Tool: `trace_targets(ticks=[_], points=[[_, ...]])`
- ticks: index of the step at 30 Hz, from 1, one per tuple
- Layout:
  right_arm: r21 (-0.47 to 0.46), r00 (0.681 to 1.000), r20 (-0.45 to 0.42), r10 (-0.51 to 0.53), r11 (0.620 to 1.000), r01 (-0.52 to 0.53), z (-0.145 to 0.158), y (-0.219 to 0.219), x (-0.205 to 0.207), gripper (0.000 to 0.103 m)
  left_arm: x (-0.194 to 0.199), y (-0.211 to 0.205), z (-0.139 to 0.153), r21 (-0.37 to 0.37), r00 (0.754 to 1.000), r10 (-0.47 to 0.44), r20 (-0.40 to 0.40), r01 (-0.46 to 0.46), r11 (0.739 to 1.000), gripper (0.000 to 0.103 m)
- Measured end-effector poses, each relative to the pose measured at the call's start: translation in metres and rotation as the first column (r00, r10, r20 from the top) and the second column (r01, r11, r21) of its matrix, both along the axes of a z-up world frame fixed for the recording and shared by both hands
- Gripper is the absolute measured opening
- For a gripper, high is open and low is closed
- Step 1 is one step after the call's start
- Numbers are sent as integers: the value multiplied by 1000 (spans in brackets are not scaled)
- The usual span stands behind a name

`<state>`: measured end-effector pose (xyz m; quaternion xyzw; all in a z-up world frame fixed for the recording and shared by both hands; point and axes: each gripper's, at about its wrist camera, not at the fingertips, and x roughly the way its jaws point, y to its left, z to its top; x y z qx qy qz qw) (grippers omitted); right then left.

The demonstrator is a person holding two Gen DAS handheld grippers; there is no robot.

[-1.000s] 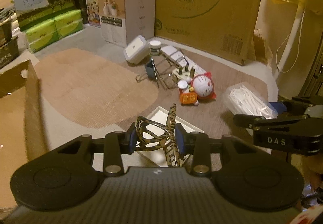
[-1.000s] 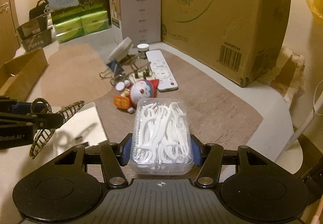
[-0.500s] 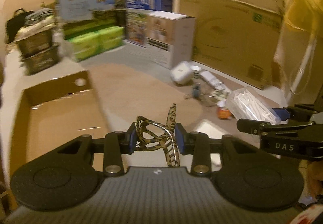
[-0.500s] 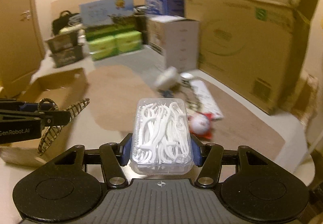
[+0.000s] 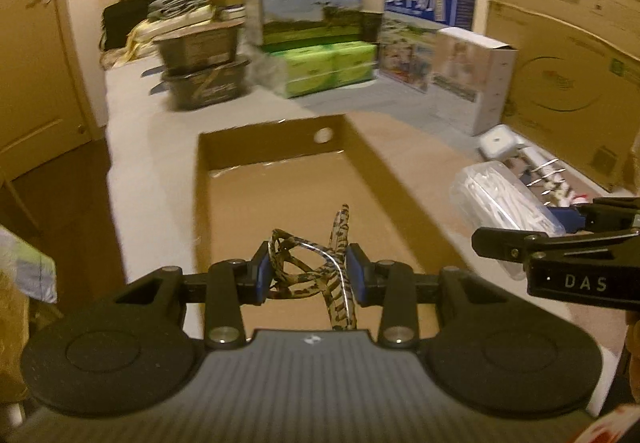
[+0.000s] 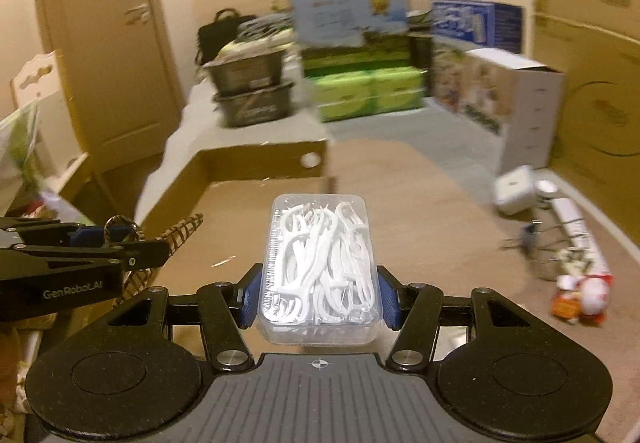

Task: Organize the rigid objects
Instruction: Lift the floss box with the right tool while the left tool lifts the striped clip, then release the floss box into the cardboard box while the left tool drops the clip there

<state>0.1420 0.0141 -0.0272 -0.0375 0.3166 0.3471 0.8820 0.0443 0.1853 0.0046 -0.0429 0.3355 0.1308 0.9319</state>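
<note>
Both tools have swung left since the earlier frames, away from the clutter and over the open carton (image 5: 280,195), which now fills the middle of both views; each carries the same load as before.

Left tool (image 5: 310,273) is clamped on a tortoiseshell hair clip (image 5: 316,267), the blue pads pressing its two sides, one toothed arm sticking up past the fingers. It hangs above the carton's brown floor, near the front end. In the right wrist view the same tool (image 6: 120,239) comes in from the left edge with the clip's teeth (image 6: 182,229) poking out over the carton.

Right tool (image 6: 318,297) grips a clear floss-pick box (image 6: 320,267) by its long sides, lid up, white picks packed inside. It is held just right of the carton's right wall (image 6: 328,167). From the left wrist view the box (image 5: 504,195) shows at the right, held in the right tool (image 5: 560,219).

Beyond, on the right, the remaining things lie together on the tan mat (image 6: 420,203): a white square case (image 6: 514,189), a power strip (image 6: 576,227) and a red-and-white toy (image 6: 588,293), all blurred. Cartons and green tissue packs (image 5: 332,69) line the back wall.
</note>
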Motion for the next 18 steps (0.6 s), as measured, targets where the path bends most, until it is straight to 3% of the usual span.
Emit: trace_targets(ticks=[11, 13, 14, 15, 18], points=[[-30, 998, -49, 39, 999, -40, -24, 49, 9, 57, 2, 33, -27, -48, 999, 19, -33, -20, 999, 35], [-35, 998, -56, 35, 999, -37, -27, 53, 13, 57, 3, 33, -31, -37, 999, 13, -41, -15, 999, 44], [-36, 998, -61, 34, 999, -37, -29, 54, 14, 57, 2, 33, -32, -31, 999, 13, -41, -15, 999, 63], [-36, 997, -64, 35, 999, -37, -28, 54, 14, 57, 1, 33, -33, -30, 999, 16, -34, -17, 999, 73], [-40, 997, -66, 39, 998, -41, -30, 56, 13, 57, -4, 36, -33, -26, 1000, 16, -20, -16, 1000, 73]])
